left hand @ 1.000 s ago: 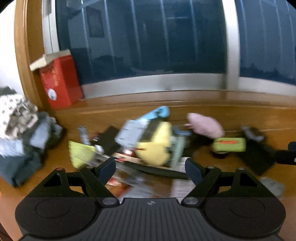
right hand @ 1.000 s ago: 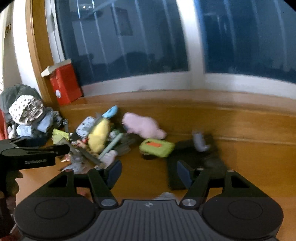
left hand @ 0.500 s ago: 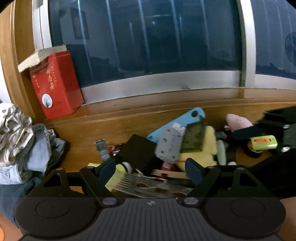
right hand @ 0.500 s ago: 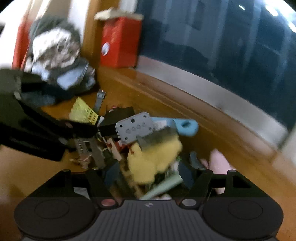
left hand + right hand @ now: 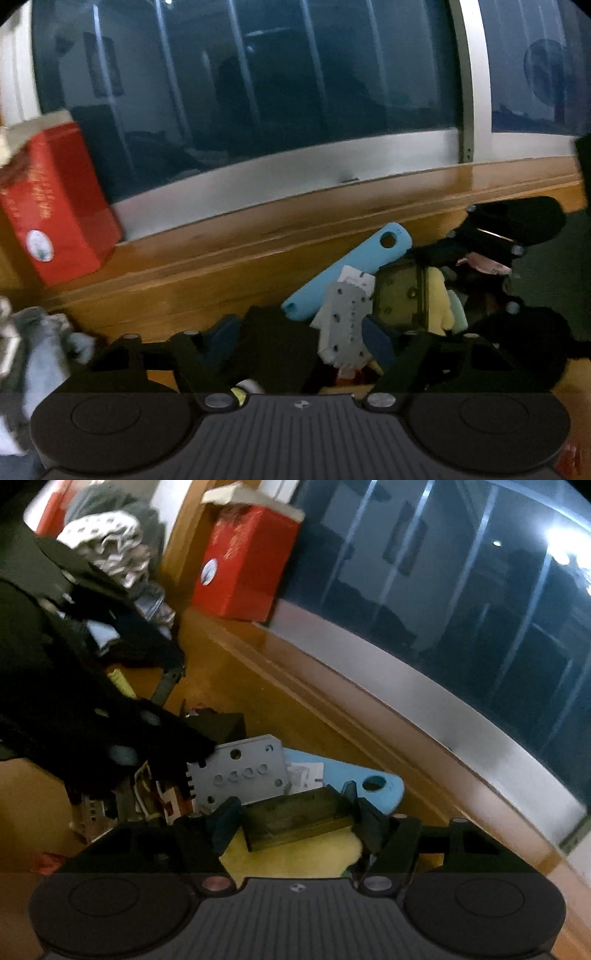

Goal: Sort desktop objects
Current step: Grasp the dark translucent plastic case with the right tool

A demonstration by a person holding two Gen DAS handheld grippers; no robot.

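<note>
A heap of small objects lies on the wooden desk. My right gripper (image 5: 295, 821) is closing on a dark olive box (image 5: 295, 812) that rests on a yellow plush (image 5: 295, 853); its pads touch the box's two ends. Behind the box lie a grey perforated plate (image 5: 240, 775) and a light blue case (image 5: 373, 794). My left gripper (image 5: 299, 338) is closing too, with a black box (image 5: 277, 343) and the lower edge of the grey plate (image 5: 343, 317) in its gap; no pad visibly presses on either. The olive box (image 5: 402, 295) also shows in the left wrist view.
A red tin (image 5: 48, 210) stands on the window sill (image 5: 332, 206) at the left. A pile of clothes (image 5: 110, 554) lies at the far left. A yellow-green packet (image 5: 122, 683) and a watch strap (image 5: 166, 683) lie beside the heap. Bare desk runs along the sill.
Both grippers have moved in close over the heap. The right one has rolled and now has the olive box between its fingers. The left jaws stand narrower than before.
</note>
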